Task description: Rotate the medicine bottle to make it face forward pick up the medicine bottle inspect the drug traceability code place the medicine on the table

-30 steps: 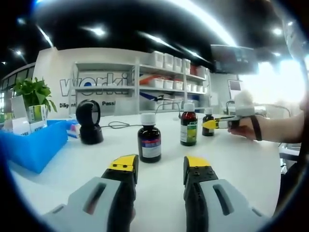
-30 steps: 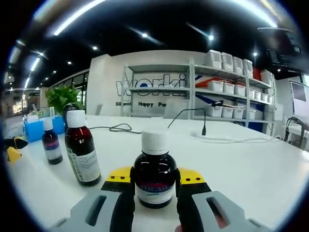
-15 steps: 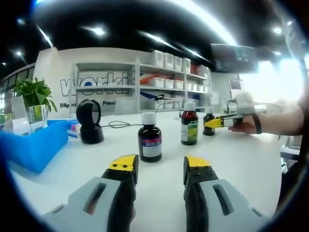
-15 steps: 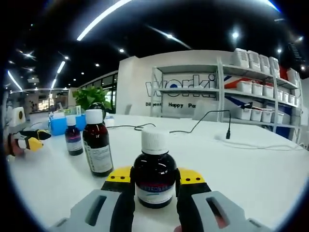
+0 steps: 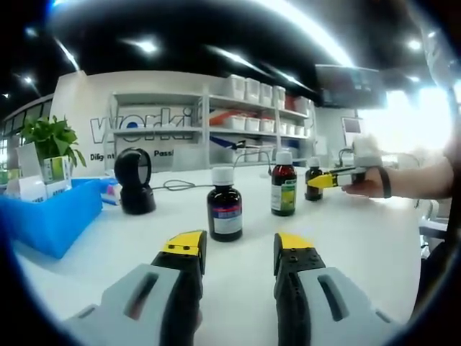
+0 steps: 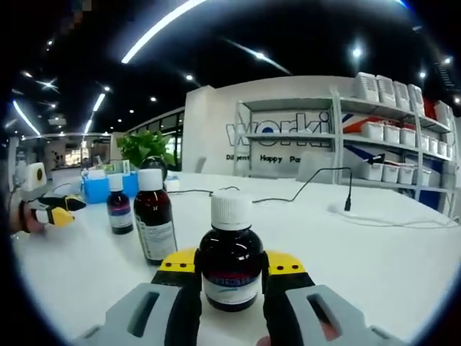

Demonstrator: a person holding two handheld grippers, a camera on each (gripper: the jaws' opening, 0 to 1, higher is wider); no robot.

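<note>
I get bright, even light from ceiling strips [image 5: 310,36] arcing from twelve to two o'clock in the left gripper view — blown-out glare from a window [image 5: 410,119] at three o'clock. In the right gripper view, shelves [image 6: 374,137] bend at the edges — my near jaws look soft, shadows on the white table [image 6: 374,252] faint.

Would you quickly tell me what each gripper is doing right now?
Left gripper: open, holding nothing.
Right gripper: shut on the small brown bottle.

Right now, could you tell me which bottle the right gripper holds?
The small white-capped bottle, clamped between the right gripper's jaws; two other bottles stand free.
</note>
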